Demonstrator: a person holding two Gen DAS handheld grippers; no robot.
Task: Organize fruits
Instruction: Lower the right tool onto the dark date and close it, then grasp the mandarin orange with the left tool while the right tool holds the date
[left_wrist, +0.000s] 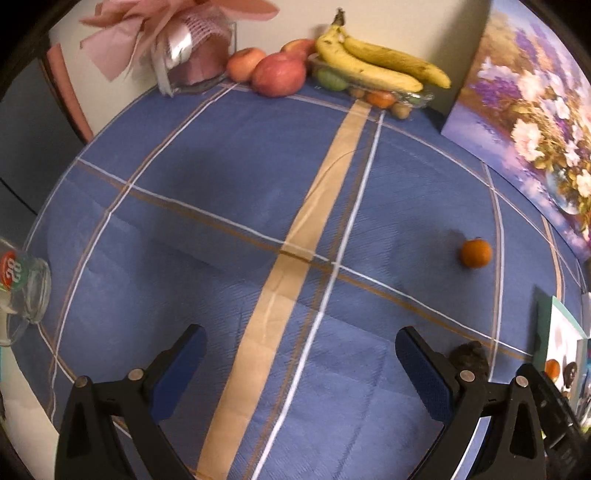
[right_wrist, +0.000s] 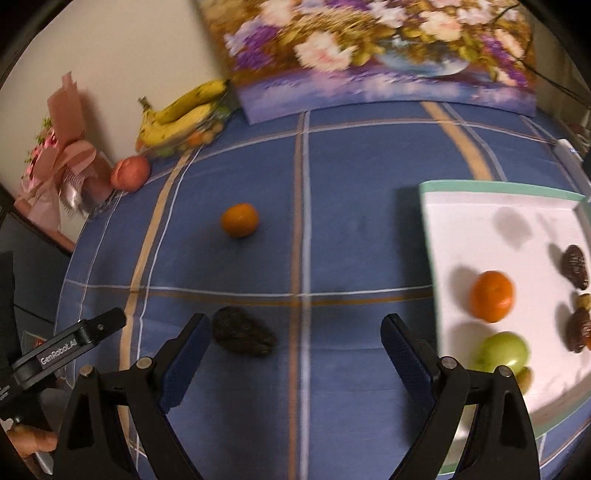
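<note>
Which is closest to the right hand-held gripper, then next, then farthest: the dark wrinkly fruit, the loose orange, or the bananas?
From the right hand-held gripper:
1. Dark wrinkly fruit, beside its left finger.
2. Loose orange, mid-cloth, ahead-left.
3. Bananas, far left by the wall.

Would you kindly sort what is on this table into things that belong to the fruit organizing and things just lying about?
Belongs to the job:
loose orange
dark wrinkled fruit
white tray holding fruit
bananas
apples

Just lying about:
flower painting
pink wrapped gift
glass mug
</note>
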